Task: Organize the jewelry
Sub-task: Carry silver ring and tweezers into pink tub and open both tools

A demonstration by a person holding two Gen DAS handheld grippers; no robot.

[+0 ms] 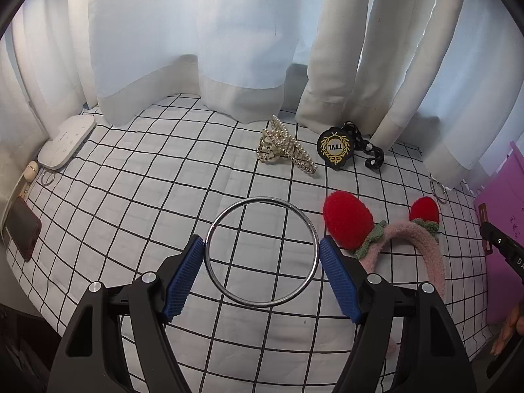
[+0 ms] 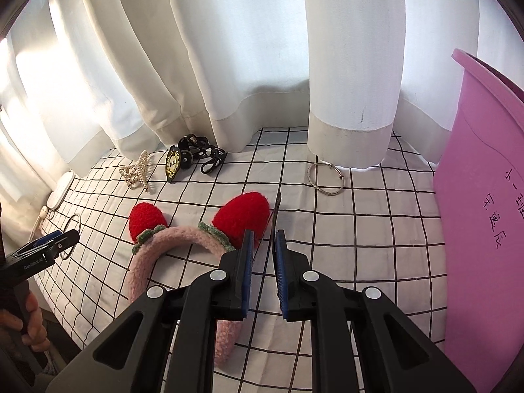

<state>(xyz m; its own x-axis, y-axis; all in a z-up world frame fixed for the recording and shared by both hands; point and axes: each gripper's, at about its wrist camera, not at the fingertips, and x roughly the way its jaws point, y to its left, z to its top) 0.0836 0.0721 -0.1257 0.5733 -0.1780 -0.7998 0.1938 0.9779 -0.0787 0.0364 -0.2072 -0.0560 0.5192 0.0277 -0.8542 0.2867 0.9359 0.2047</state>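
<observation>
My left gripper (image 1: 262,242) has its blue pads against both sides of a large silver bangle (image 1: 262,199), held level over the checked cloth (image 1: 147,177). My right gripper (image 2: 264,233) is nearly shut on something thin and dark, seen edge-on (image 2: 277,211); I cannot tell what it is. A pink fuzzy headband with red strawberry ears (image 2: 240,214) lies just left of it and shows in the left wrist view (image 1: 347,222). A pearl claw clip (image 1: 284,149), a black badge with chain (image 1: 335,148) and a second silver bangle (image 2: 326,177) lie near the curtain.
A purple bin (image 2: 484,203) stands at the right. White curtains (image 2: 229,49) hang along the back edge. A white device (image 1: 67,140), a dark phone (image 1: 23,229) and a small ring (image 1: 49,177) lie at the far left.
</observation>
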